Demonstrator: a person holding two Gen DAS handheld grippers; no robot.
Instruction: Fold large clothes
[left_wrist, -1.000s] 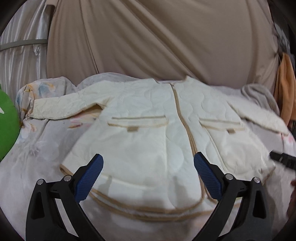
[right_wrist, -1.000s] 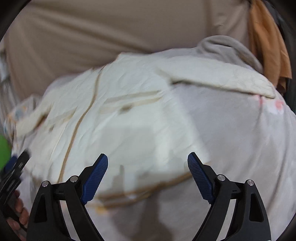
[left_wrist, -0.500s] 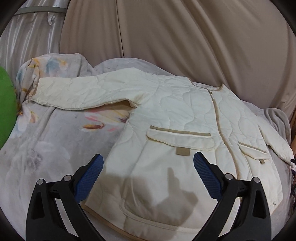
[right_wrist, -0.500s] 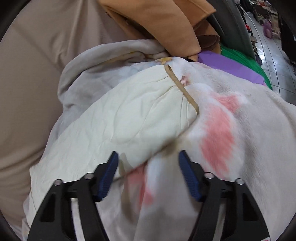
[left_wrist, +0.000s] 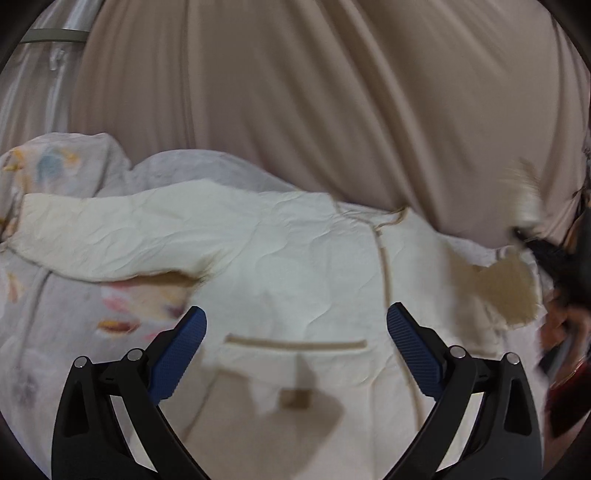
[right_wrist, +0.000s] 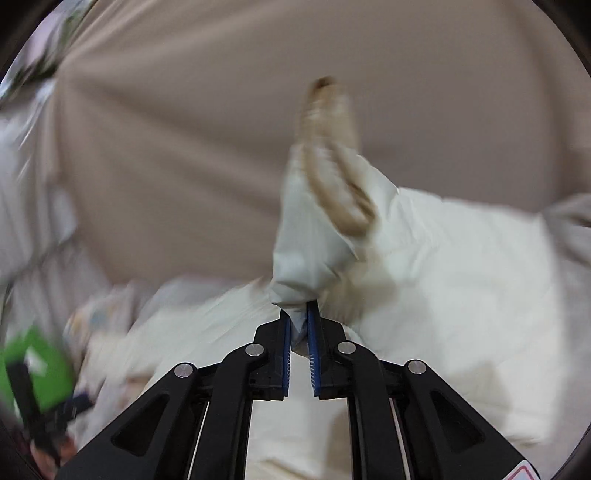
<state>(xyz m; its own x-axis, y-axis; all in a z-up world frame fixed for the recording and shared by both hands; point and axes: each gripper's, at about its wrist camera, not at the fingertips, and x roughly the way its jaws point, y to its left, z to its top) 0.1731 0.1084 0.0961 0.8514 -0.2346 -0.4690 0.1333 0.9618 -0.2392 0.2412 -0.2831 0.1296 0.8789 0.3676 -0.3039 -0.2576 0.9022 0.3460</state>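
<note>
A cream quilted jacket (left_wrist: 295, 266) with tan trim lies face up on a floral blanket (left_wrist: 55, 314). Its left sleeve (left_wrist: 110, 236) stretches out flat to the left. My left gripper (left_wrist: 295, 347) is open and empty, hovering above the chest pocket (left_wrist: 295, 347). My right gripper (right_wrist: 298, 332) is shut on the jacket's right sleeve (right_wrist: 317, 229) and holds it lifted, cuff pointing up. In the left wrist view the right gripper (left_wrist: 554, 258) shows blurred at the right edge with the raised sleeve (left_wrist: 502, 288) folded over, its tan lining showing.
A beige curtain (left_wrist: 332, 92) hangs behind the bed. A green object (right_wrist: 37, 369) sits at the left edge in the right wrist view. A grey blanket (right_wrist: 569, 229) lies bunched at the right.
My right gripper has shut on the right sleeve and lifted it up and inward. My left gripper has moved forward over the jacket, still open.
</note>
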